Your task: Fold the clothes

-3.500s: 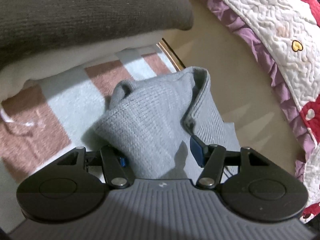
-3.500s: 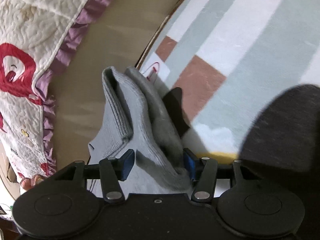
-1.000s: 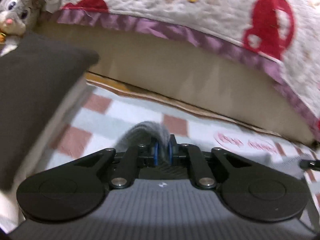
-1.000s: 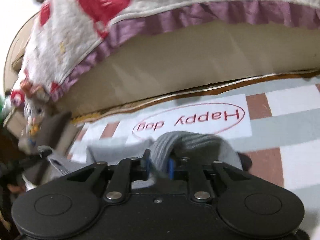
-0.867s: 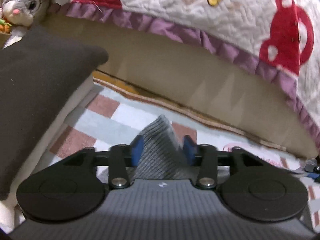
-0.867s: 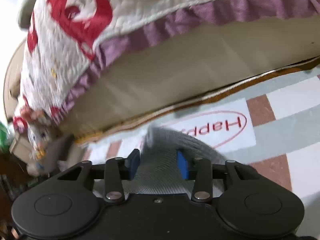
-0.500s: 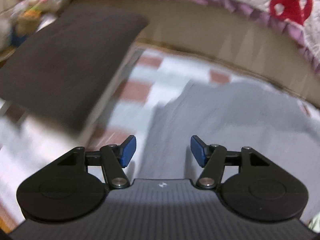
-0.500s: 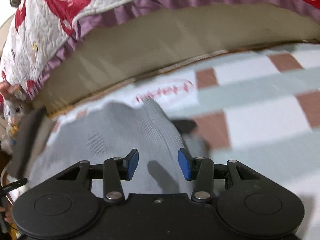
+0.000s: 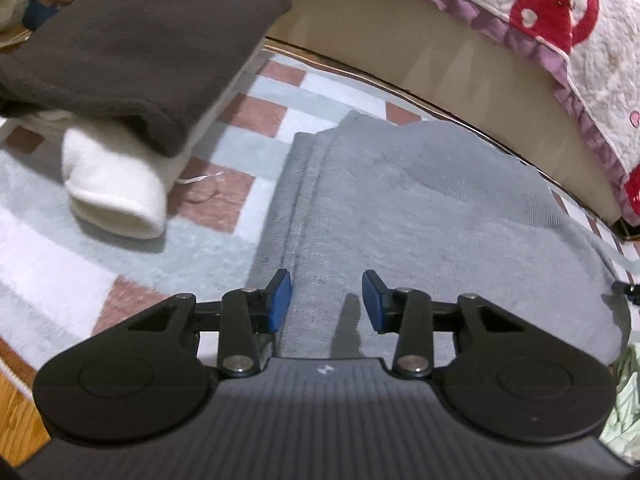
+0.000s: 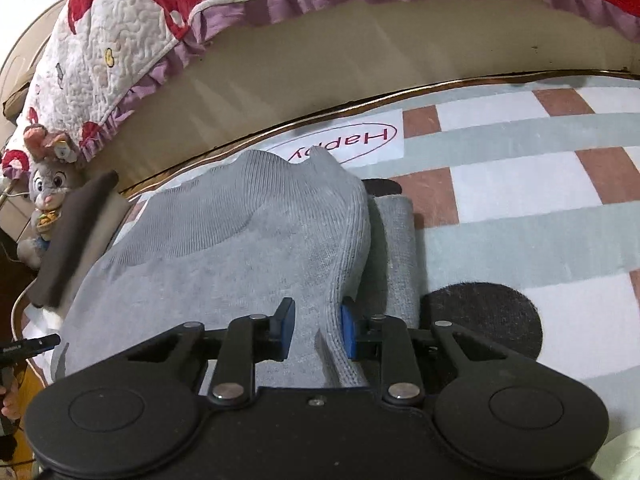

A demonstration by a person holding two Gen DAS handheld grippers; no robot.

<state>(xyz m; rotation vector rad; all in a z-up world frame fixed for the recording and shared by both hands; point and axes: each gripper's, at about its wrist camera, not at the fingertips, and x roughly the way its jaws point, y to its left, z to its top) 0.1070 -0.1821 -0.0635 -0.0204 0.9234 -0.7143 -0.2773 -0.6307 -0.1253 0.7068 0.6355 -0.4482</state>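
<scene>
Left wrist view: left gripper (image 9: 326, 300) low over the grey sweater (image 9: 420, 216), blue fingers spread wide with nothing between them, casting a shadow on the knit. The sweater lies flattened on the checked rug (image 9: 100, 248), a seam running away from the left finger. Left of it, close to its edge but apart, a stack of folded clothes: dark brown garment (image 9: 132, 36) on top of a white one (image 9: 116, 184). Beyond the sweater, the beige bed side (image 9: 420, 52) under a quilted bedspread (image 9: 560, 20) with red motifs and a purple frill; the sweater's far edge lies near the bed base. A pale green cloth (image 9: 628, 400) shows at the right margin. Right wrist view: right gripper (image 10: 316, 330) at the sweater's (image 10: 224, 248) right side, fingers narrowed around a raised ridge of knit; right pad touches it, left pad close to it, a firm pinch I cannot confirm. A grey folded strip (image 10: 396, 248) sits just right of the ridge. A dark round patch (image 10: 484, 320) lies on the rug (image 10: 520, 220) by the right finger. The sweater's far edge overlaps the rug's "Happy" label (image 10: 360, 140). Plush rabbit (image 10: 48, 192) at far left beside the bed; the dark garment's (image 10: 72, 240) edge beside it.
</scene>
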